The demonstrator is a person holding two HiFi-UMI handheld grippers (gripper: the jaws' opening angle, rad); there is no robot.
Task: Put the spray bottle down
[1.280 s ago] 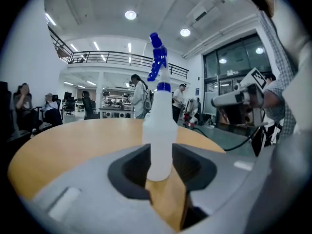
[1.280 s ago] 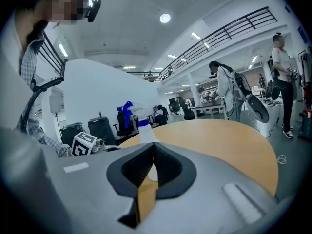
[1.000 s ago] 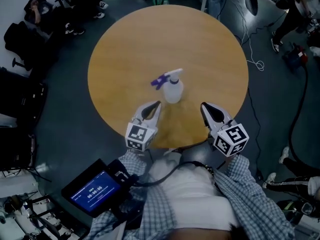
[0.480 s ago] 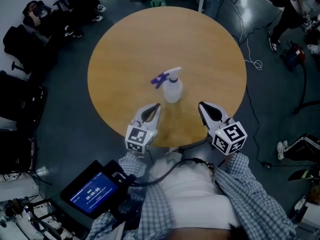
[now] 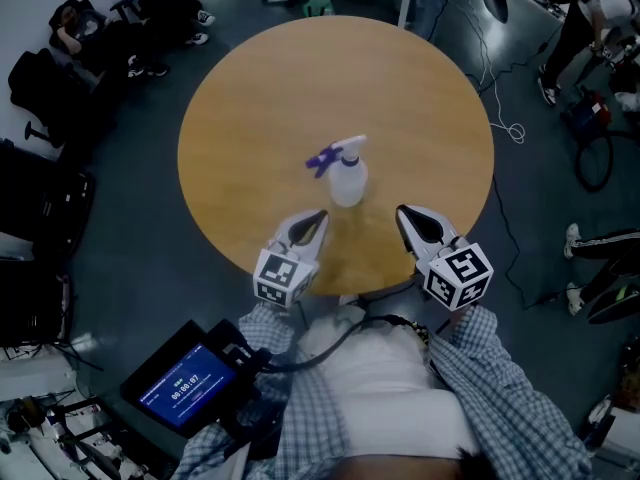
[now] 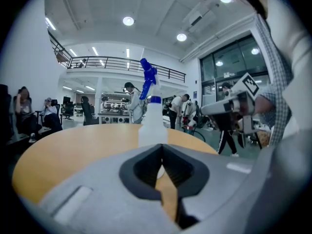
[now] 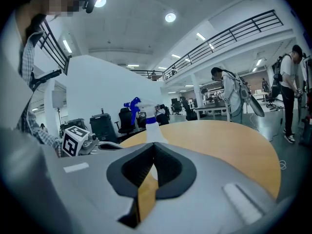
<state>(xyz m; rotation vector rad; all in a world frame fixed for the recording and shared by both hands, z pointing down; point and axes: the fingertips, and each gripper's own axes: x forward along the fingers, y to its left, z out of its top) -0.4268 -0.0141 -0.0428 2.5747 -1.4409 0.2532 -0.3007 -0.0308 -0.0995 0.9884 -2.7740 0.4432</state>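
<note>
Both shut and empty, left hand-held gripper (image 5: pixel 316 218) and right hand-held gripper (image 5: pixel 404 213) sit clear of upright spray bottle (image 5: pixel 346 178) on counter (image 5: pixel 270 98); set-down looks done, next just back away.

L gripper (image 5: pixel 318 215), R gripper (image 5: pixel 404 211) — jaws closed.

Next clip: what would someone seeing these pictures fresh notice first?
A white spray bottle with a purple trigger head stands upright, alone, on the round wooden table. The left gripper and right gripper hover at the table's near edge, one on each side of it, jaws shut, holding nothing.
</note>
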